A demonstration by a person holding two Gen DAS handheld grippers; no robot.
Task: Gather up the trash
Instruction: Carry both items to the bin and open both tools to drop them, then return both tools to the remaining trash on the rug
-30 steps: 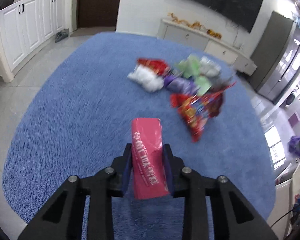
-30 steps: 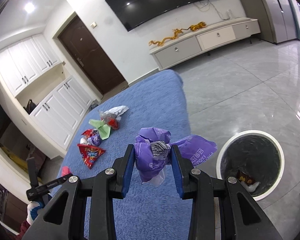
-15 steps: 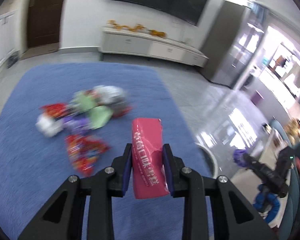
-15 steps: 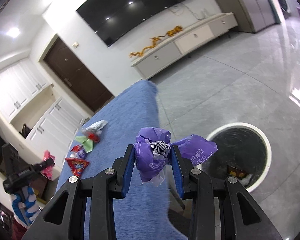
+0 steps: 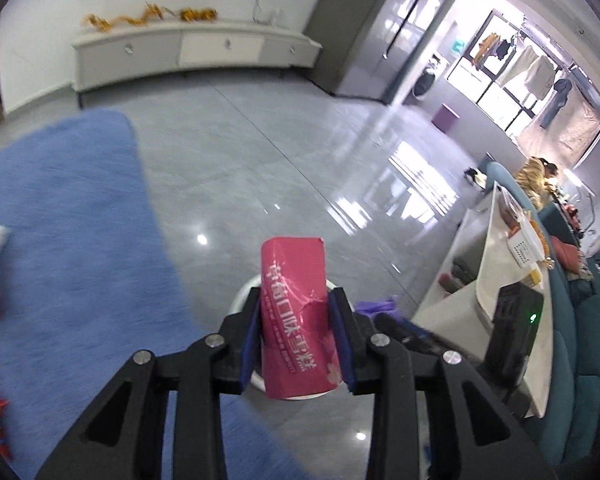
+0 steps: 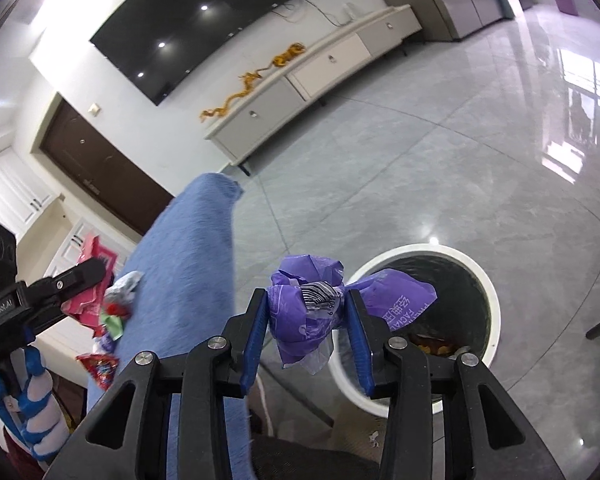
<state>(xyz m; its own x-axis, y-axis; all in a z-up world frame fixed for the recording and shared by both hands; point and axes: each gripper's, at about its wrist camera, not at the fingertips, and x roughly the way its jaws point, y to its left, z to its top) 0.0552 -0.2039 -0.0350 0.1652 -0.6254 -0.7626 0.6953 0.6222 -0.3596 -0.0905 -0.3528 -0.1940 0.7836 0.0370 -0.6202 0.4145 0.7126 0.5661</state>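
Blue rug (image 6: 196, 264): largest item; several wrappers (image 6: 108, 320) left on it, uncollected.
Bin (image 6: 482, 276), white rim, dark liner: on grey floor beside rug; some trash already inside.
Left hand-held gripper (image 5: 296, 336): clenched on pink packet (image 5: 294, 300), held over bin rim, not yet dropped.
Right hand-held gripper (image 6: 307, 332): grasping crumpled purple wrapper (image 6: 312, 312), at bin edge.
Progress, judged: partway; two pieces due for release, pile remains.

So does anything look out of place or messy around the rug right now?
Yes. Crumpled snack wrappers lie scattered on the blue shaggy rug, not in the round white bin. The torn pink packet and crumpled purple plastic bag are each gripped in a claw.
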